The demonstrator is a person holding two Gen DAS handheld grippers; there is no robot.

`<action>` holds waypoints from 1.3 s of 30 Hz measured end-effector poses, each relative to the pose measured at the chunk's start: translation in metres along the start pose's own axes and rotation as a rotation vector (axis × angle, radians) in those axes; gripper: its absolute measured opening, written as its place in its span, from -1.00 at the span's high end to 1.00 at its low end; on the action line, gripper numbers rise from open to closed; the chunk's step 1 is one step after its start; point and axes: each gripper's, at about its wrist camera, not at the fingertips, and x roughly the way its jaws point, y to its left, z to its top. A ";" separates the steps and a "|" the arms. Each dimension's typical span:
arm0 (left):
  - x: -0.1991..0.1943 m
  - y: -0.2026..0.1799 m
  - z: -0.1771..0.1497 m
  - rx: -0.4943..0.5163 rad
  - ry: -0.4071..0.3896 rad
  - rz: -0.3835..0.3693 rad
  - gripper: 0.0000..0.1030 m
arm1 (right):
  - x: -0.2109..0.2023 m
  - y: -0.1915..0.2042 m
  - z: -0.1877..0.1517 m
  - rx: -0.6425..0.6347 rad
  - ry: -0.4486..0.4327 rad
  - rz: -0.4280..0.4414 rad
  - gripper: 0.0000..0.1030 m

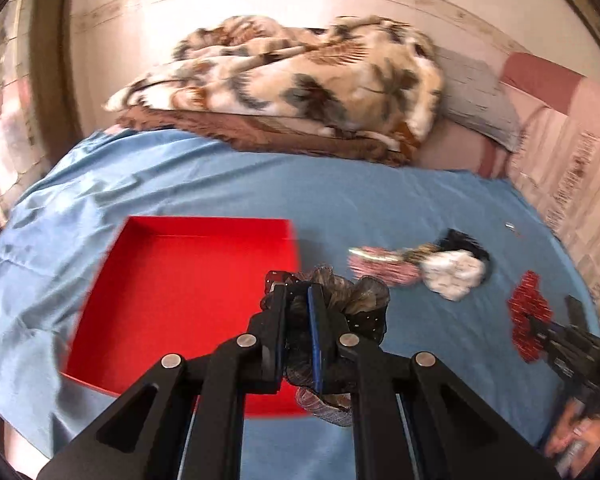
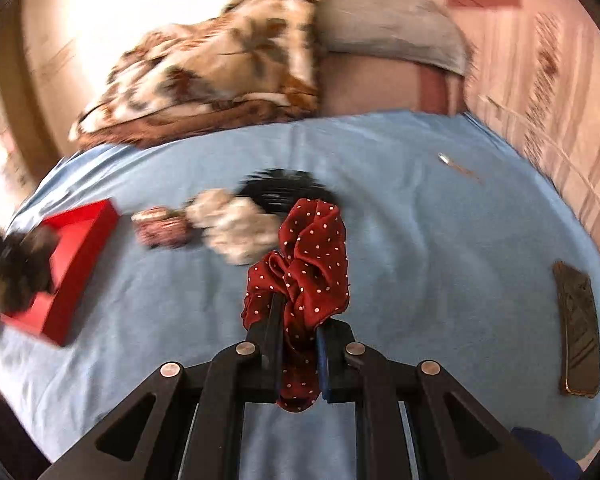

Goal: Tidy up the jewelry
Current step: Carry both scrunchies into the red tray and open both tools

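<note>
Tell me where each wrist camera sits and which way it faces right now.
Left wrist: behind the left tool, facing along the blue sheet toward the blanket; its fingers pinch a dark scrunchie beside the red box; right tool at right.
Right wrist: behind the right tool, facing the same way, holding a red dotted scrunchie; phone at right.
Shared: box, blanket, sheet, white scrunchie.

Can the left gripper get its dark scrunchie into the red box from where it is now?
Probably yes. The left gripper, shut on the dark scrunchie, hangs at the right edge of the red box, which is open and looks empty. Nothing stands between them.
</note>
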 end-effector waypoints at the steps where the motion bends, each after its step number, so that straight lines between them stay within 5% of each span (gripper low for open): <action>1: 0.003 0.010 0.002 -0.008 0.003 0.013 0.81 | -0.003 0.011 0.003 -0.017 -0.001 0.020 0.73; 14: 0.075 0.143 0.042 -0.215 0.017 0.166 0.81 | 0.048 0.168 0.063 -0.122 0.149 0.255 0.73; 22: 0.108 0.181 0.053 -0.316 0.061 0.190 0.78 | 0.119 0.253 0.094 -0.191 0.221 0.267 0.72; 27: 0.105 0.189 0.053 -0.356 0.063 0.152 0.63 | 0.158 0.278 0.092 -0.226 0.266 0.234 0.70; 29: 0.100 0.189 0.054 -0.360 0.047 0.155 0.40 | 0.166 0.281 0.090 -0.232 0.270 0.226 0.67; 32: 0.090 0.190 0.054 -0.371 0.009 0.170 -0.04 | 0.169 0.283 0.088 -0.233 0.270 0.221 0.40; 35: 0.081 0.188 0.054 -0.365 -0.022 0.182 -0.08 | 0.164 0.283 0.087 -0.235 0.253 0.218 0.09; 39: 0.074 0.184 0.052 -0.349 -0.033 0.188 -0.10 | 0.151 0.279 0.088 -0.247 0.230 0.210 -0.06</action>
